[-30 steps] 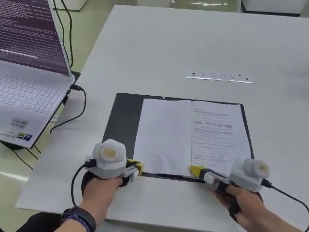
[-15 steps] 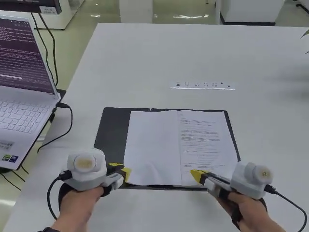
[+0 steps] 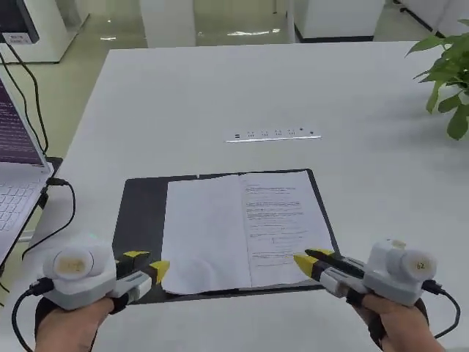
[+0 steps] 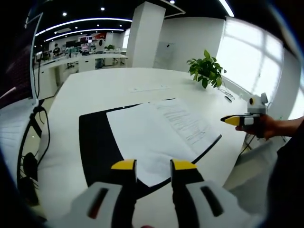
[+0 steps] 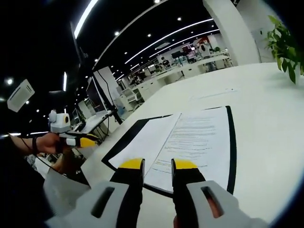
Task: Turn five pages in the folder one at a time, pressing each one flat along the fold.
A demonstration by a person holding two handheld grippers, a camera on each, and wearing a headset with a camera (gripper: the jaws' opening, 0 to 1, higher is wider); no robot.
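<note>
The black folder [image 3: 139,213] lies open on the white counter [image 3: 220,81], a blank page [image 3: 205,227] left of the fold [image 3: 245,227] and a printed page [image 3: 282,216] right of it. The left tool [image 3: 148,262] hangs at the near left corner and the right tool [image 3: 308,258] over the near right corner; each has its jaws a little apart and holds nothing. The likeliest slip is nipping two sheets at once, since the edges lie stacked tight. Hard tips could also crease thin paper, and the smooth counter may let the folder skate unless one tool steadies it. A page not pressed along the fold may spring back. A laptop [image 3: 15,183] and cable [image 3: 58,213] sit at left, a plant [image 3: 447,81] at far right, in a bright open office.
</note>
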